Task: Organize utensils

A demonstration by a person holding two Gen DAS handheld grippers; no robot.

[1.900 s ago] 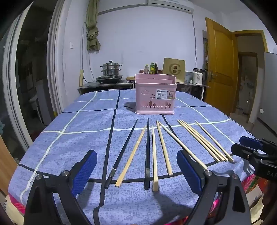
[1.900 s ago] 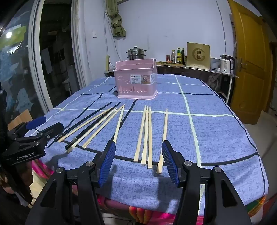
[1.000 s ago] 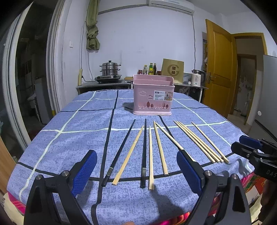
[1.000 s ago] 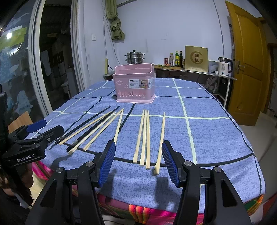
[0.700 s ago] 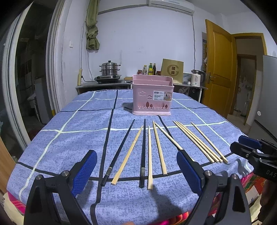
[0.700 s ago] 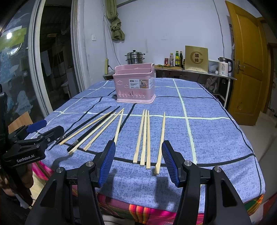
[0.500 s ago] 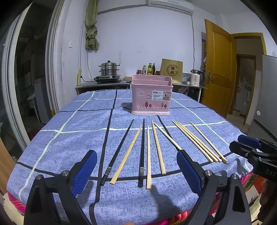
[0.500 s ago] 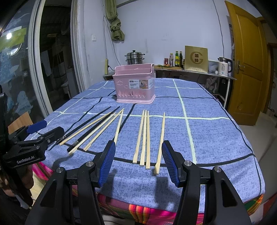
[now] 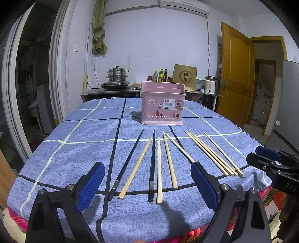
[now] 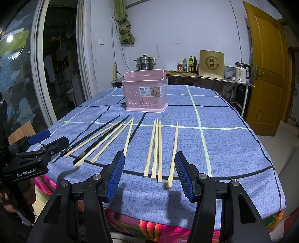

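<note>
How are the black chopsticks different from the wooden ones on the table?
The black chopsticks are dark with pale bands near one end; the wooden chopsticks are plain tan. There are two black chopsticks but many more wooden chopsticks. The black chopsticks lie toward the left; wooden chopsticks spread across to the right. All lie flat on the blue tablecloth, outside the pink basket.

Home kitchen-dining room: steamer pot (image 9: 117,74) on a burner, condiment bottles (image 9: 160,75), electric kettle (image 9: 211,84) along a counter, checked blue tablecloth (image 9: 78,149), yellow wooden door (image 9: 234,74), wall air conditioner (image 9: 184,5).
</note>
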